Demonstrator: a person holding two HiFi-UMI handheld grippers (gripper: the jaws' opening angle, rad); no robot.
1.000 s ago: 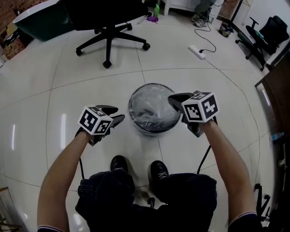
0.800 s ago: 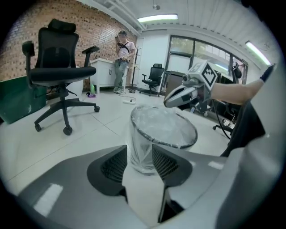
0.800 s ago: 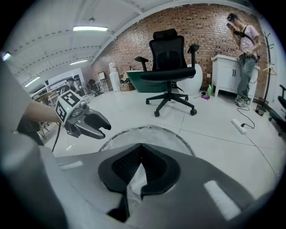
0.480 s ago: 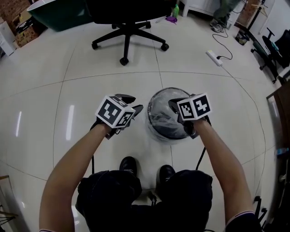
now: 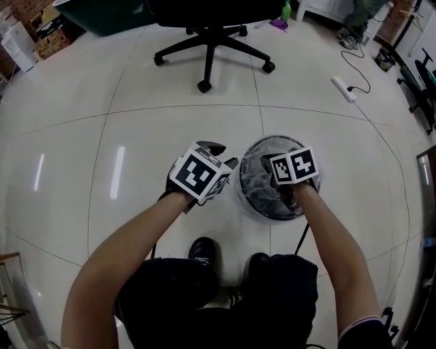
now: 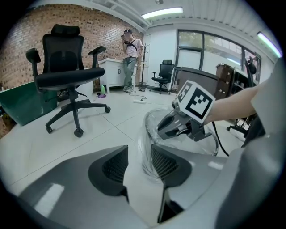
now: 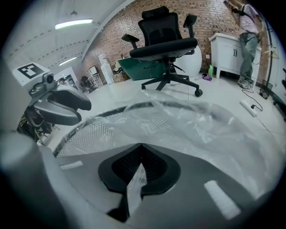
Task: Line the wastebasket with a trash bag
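Note:
A round black mesh wastebasket [image 5: 253, 204] stands on the floor in front of my feet, with a clear trash bag [image 5: 262, 184] crumpled in its mouth. My right gripper [image 5: 271, 165] hangs over the basket's opening, shut on a strip of the clear bag [image 7: 135, 184]; more film [image 7: 192, 125] billows over the mesh rim [image 7: 85, 134]. My left gripper [image 5: 223, 158] sits just left of the rim. Its jaws have just been closing a little but stand open [image 6: 139, 163]. The basket's film-covered side [image 6: 149, 143] shows through the gap, and no pad presses on it.
A black office chair [image 5: 211, 37] stands on the tiles beyond the basket, with a green bin [image 5: 102, 10] at the far left. A power strip [image 5: 343, 87] and its cable lie at the far right. A person [image 6: 130, 53] stands by a white cabinet.
My right gripper has come down over the basket's mouth with the film in it. My left gripper has drawn in close to the basket's left rim.

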